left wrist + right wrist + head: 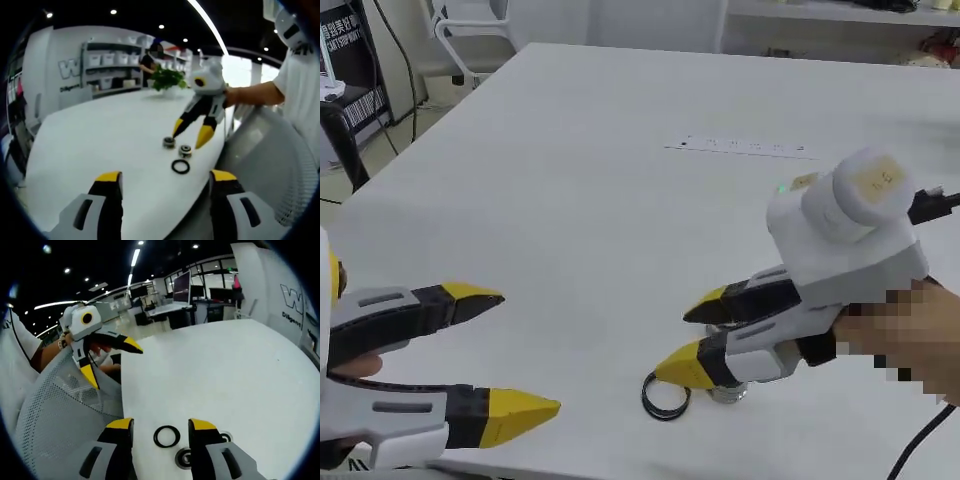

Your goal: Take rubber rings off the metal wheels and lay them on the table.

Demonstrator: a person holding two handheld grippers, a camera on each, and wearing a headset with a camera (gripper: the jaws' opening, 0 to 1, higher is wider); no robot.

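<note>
A black rubber ring (665,397) lies flat on the white table (590,200) near its front edge. Beside it stands a metal wheel (725,392), mostly under my right gripper (682,340), which hovers open just above with nothing between its fingers. The left gripper view shows two wheels (169,142) (185,150), the ring (180,166) in front of them and the right gripper (195,130) over them. My left gripper (510,350) is open and empty at the lower left, well away. Between the right gripper's own jaws (161,425) I see the ring (166,436) and one wheel (182,458).
A white power strip (740,147) lies further back on the table. A mesh chair back (65,410) stands at the table's near edge. A chair (470,35) is at the far left corner, and a potted plant (167,77) sits at the table's far end.
</note>
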